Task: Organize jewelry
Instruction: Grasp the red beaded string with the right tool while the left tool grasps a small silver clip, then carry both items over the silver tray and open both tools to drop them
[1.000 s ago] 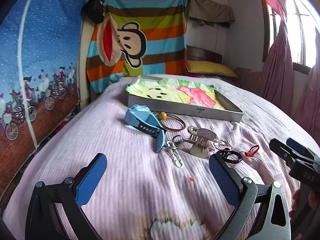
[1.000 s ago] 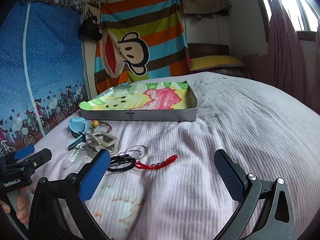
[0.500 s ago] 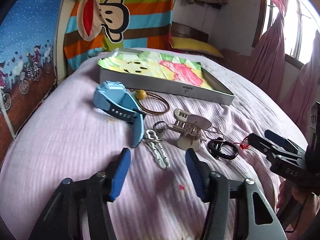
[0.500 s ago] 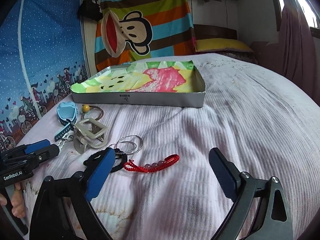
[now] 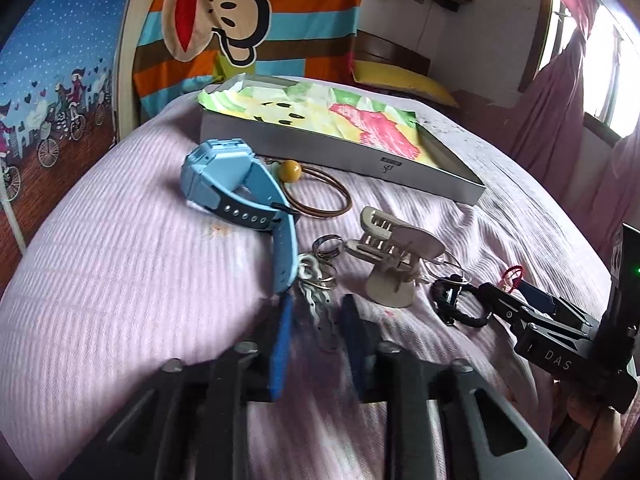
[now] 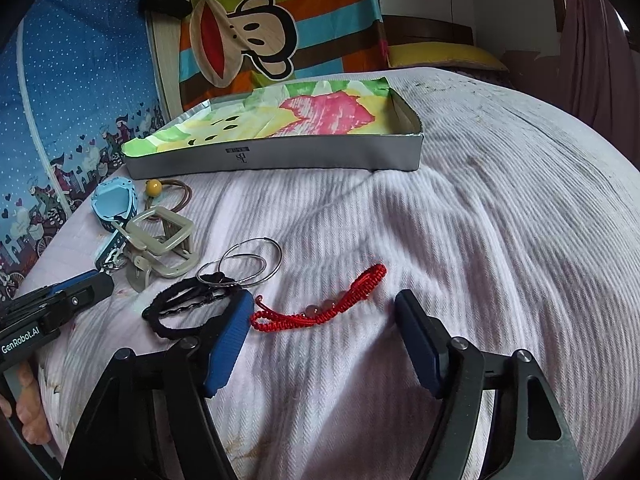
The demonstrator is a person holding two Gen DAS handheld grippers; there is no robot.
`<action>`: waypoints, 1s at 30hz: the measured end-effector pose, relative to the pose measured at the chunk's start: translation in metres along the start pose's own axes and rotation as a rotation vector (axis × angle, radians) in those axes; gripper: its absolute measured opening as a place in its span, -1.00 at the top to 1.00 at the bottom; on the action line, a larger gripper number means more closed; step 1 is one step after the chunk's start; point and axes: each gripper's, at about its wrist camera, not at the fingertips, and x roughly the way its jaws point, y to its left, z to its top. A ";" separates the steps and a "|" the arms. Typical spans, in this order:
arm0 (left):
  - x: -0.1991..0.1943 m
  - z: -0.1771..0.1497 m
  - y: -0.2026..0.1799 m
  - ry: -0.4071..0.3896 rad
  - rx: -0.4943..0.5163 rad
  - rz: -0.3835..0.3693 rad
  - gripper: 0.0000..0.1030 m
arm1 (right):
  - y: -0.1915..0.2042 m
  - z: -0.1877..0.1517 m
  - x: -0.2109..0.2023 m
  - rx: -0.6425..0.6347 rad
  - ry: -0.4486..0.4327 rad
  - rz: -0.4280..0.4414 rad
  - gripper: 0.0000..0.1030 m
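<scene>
Jewelry lies scattered on a pink bedspread. My left gripper (image 5: 318, 330) is low on the bed, its blue pads closed in on a silver key charm (image 5: 322, 316) that sits between them. Just beyond are a blue watch (image 5: 232, 184), a small ring (image 5: 328, 244), a beige claw clip (image 5: 396, 256) and a brown hair tie with a yellow bead (image 5: 320, 196). My right gripper (image 6: 324, 332) stands open, its tips on either side of a red braided bracelet (image 6: 320, 308). A black hair band (image 6: 180, 308) and silver hoops (image 6: 248, 264) lie by its left finger.
A shallow grey box (image 6: 280, 156) lined with colourful paper sits behind the jewelry. A striped monkey cloth hangs on the far wall and a yellow pillow (image 5: 400, 80) lies beyond the box. To the right the bedspread (image 6: 500, 220) is bare. A hand holds each gripper.
My left gripper has moved forward and down, and its jaws have narrowed from wide open to close around the key charm. My right gripper has come nearer to the red bracelet.
</scene>
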 end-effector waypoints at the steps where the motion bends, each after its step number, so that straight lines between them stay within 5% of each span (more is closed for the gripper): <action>1: 0.000 -0.001 0.000 0.002 -0.005 0.000 0.78 | 0.001 0.000 0.000 -0.004 -0.002 0.003 -0.17; 8: -0.011 -0.007 0.002 0.006 -0.016 -0.038 0.81 | -0.003 -0.001 -0.006 0.012 -0.024 0.029 0.43; 17: -0.026 -0.021 -0.007 0.013 -0.010 -0.072 0.91 | -0.008 -0.004 -0.013 0.034 -0.059 0.057 0.69; 19: -0.028 -0.023 -0.009 0.015 -0.014 -0.075 0.91 | -0.007 -0.005 -0.013 0.031 -0.058 0.068 0.88; 30: -0.030 -0.030 -0.008 0.029 -0.023 -0.076 0.91 | -0.002 -0.011 -0.015 0.016 -0.050 0.094 0.91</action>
